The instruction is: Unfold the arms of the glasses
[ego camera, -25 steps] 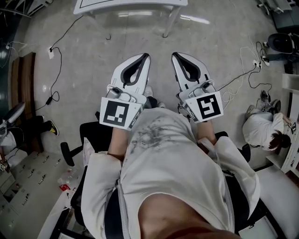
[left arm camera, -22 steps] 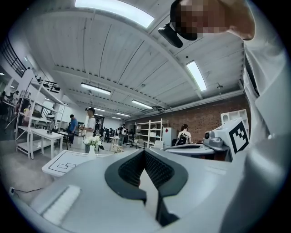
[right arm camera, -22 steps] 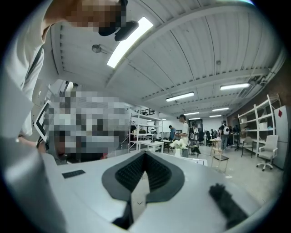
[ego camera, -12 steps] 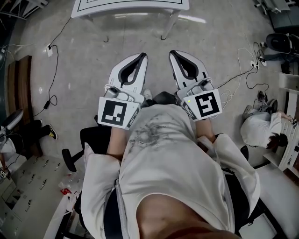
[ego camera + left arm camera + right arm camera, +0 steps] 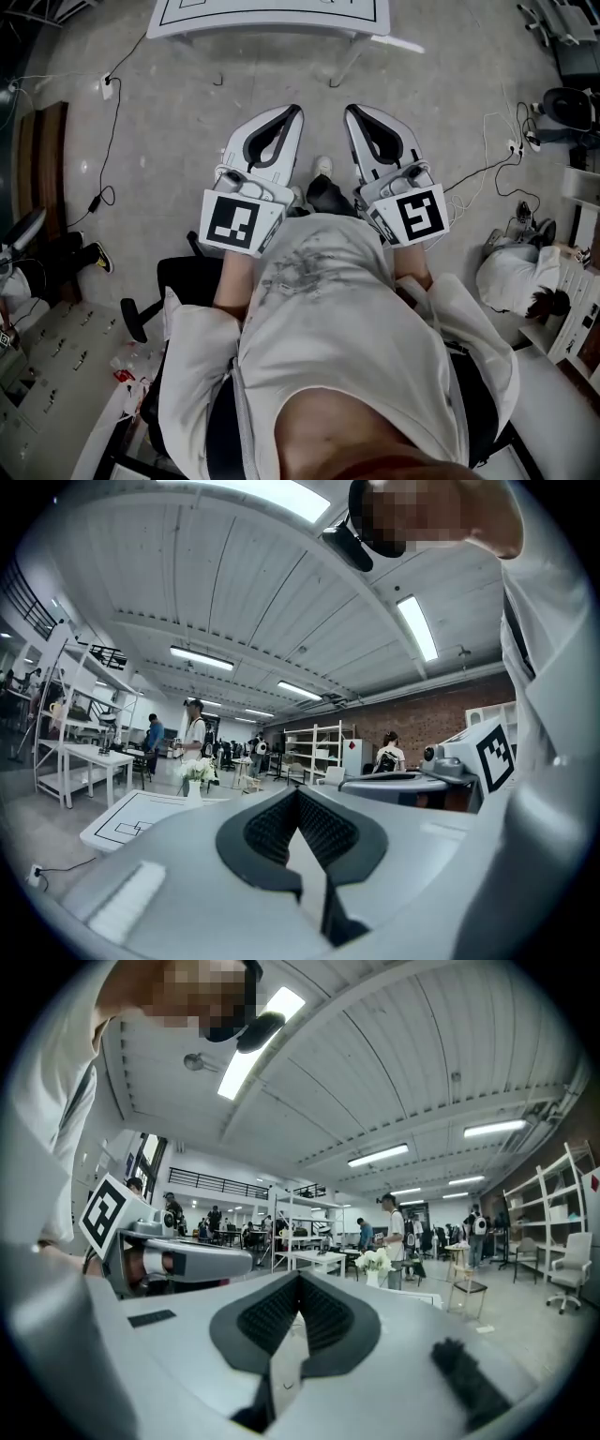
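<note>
1. Two grippers are held side by side over the person's lap in the head view, the left gripper point(image 5: 296, 111) and the right gripper point(image 5: 350, 110). They sit near each other but apart, each with one marker cube point(image 5: 234, 223) at its rear.
   - One white tabletop point(image 5: 272, 30) lies ahead, well apart from both tips, with open floor point(image 5: 169, 122) between.
   - One black chair point(image 5: 178, 272) carries the person.
   - Cables point(image 5: 108, 141) trail over the floor at the left.
   - One other person point(image 5: 511, 281) crouches at the right edge.
   - No view shows the glasses.

2. One pair of fingers point(image 5: 272, 832) fills the lower part of the left gripper view.
   - The left gripper point(image 5: 298, 792) is closed, its ribbed pads meeting at the tips with nothing held between them.
   - Beyond the tips are one tabletop point(image 5: 131, 822) with a drawn outline and one vase of flowers point(image 5: 194, 775) on it.
   - The other gripper's marker cube point(image 5: 494, 754) stands at the right.
   - A wide hall opens behind.

3. One pair of fingers point(image 5: 328, 1316) shows in the right gripper view.
   - The right gripper point(image 5: 298, 1277) is likewise closed tip to tip and holds nothing.
   - The same single vase of flowers point(image 5: 375, 1265) stands ahead on the tabletop point(image 5: 411, 1297).
   - The left gripper's marker cube point(image 5: 105, 1213) is at the left.
   - One white chair point(image 5: 572, 1283) stands at the far right.
</note>
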